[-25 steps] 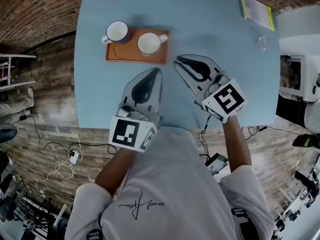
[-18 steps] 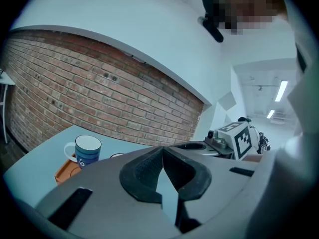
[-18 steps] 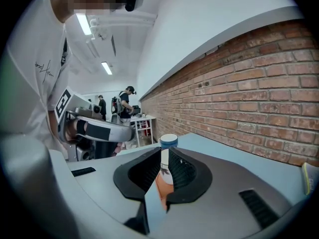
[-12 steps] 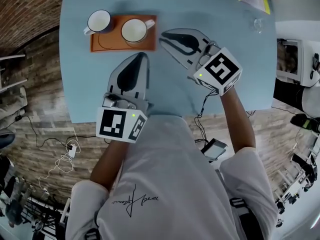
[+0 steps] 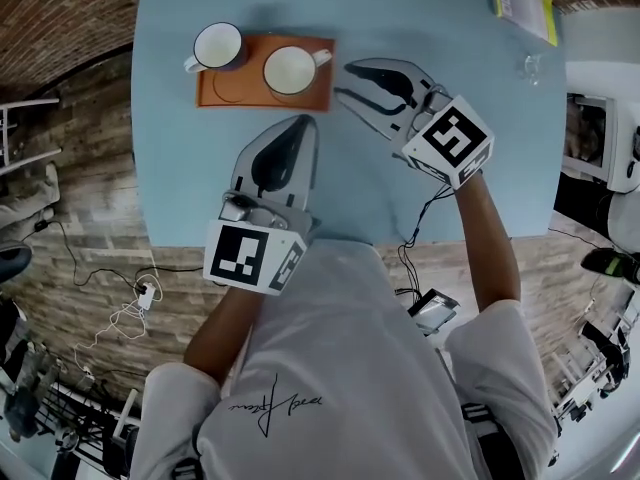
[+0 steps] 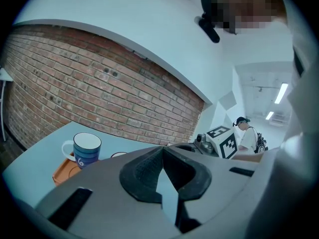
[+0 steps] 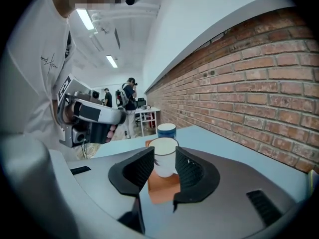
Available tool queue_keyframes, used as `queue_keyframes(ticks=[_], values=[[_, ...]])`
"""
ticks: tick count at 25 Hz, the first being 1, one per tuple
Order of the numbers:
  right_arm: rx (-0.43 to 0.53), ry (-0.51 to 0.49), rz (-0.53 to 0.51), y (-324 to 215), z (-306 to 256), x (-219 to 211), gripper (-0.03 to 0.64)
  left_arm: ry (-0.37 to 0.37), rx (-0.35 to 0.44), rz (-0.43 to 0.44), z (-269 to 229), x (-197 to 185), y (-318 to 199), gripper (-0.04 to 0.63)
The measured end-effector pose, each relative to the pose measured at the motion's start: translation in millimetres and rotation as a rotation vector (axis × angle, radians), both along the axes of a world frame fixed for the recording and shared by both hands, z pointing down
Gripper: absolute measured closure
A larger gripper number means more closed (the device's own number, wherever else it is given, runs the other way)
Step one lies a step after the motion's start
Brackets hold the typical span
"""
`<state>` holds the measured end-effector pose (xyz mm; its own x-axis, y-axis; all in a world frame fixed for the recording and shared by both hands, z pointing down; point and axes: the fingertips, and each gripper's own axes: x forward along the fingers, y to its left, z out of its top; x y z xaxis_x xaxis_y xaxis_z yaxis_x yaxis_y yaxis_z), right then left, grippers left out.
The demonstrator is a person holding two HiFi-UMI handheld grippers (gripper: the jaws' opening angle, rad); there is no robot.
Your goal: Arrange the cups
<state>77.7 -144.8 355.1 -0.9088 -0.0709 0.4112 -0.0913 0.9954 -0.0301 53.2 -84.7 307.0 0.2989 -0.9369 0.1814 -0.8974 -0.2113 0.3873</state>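
Mara: Fingers (image 7: 137, 169) of the right gripper (image 5: 342, 80) stand spread, don't they?

Joel: Yes. Its jaws have just been opening, and nothing sits between them. In the right gripper view the white cup (image 7: 163, 148) shows through the gap, but it stands beyond the tips and neither pad touches it.

Mara: Where is that cup in relation to the orange tray (image 5: 230, 93)?

Joel: It stands upright on the tray's right half, with its handle turned toward the tray's right end. The right gripper's tips are just off that same end, aimed at the cup.

Mara: And the blue cup (image 5: 218, 46)?

Joel: It is upright at the tray's far left corner. Whether it stands wholly on the tray or overhangs the edge cannot be told from these views.

Mara: What about the left gripper (image 5: 303, 123)?

Joel: Its jaws are pressed together with nothing in them. The person holds it just on the near side of the tray, below the tray's right half in the head view. Its tip points toward the tray without touching it.

Mara: Is there anything else on the light-blue table (image 5: 440, 18)?

Joel: A yellow-edged booklet (image 5: 522, 4) lies well to the right of the tray, at the table's far edge.
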Motion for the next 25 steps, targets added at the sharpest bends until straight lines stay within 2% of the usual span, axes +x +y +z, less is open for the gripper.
queue_keyframes(ticks=[11,25], values=[[0.069,0.109,-0.122,-20.3,27.7,-9.8,0.472,0.005,-0.012,-0.01,-0.8,-6.7,-0.1,0.586],[0.082,0.155,-0.319,-29.4,52.6,-21.5,0.465,0.005,-0.048,-0.045,11.2,-7.2,-9.9,0.586]])
